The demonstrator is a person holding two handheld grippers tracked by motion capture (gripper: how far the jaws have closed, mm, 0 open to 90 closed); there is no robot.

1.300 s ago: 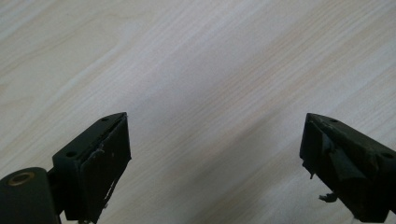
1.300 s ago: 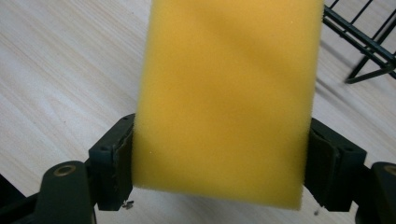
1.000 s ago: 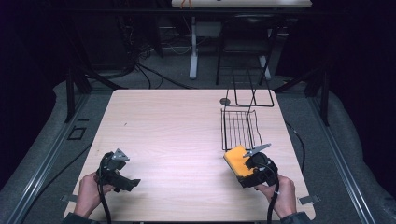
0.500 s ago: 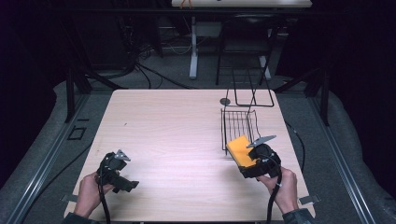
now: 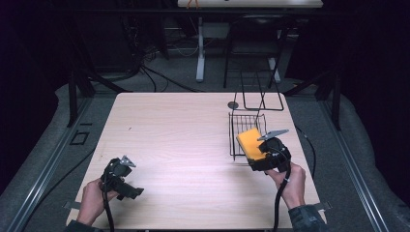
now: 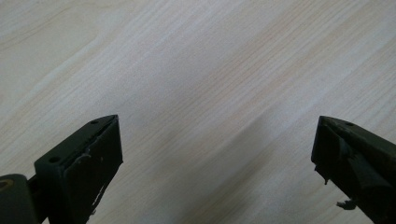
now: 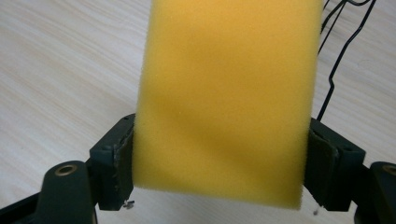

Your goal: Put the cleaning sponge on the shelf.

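A: Where do things stand on the pale wooden table [image 5: 183, 140]?

B: The black wire rack [image 5: 245, 126] sits at about 2 o'clock.

A: And the yellow rectangular foam sponge [image 7: 229, 98]?

B: The right gripper [image 5: 265, 155] clamps it by both sides, just at the rack's near edge, at 4 o'clock.

A: The left gripper [image 5: 122, 178]?

B: At 7 o'clock, its jaws spread wide over bare wood, holding nothing.

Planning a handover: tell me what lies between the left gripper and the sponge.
High view: bare table between left gripper and sponge.
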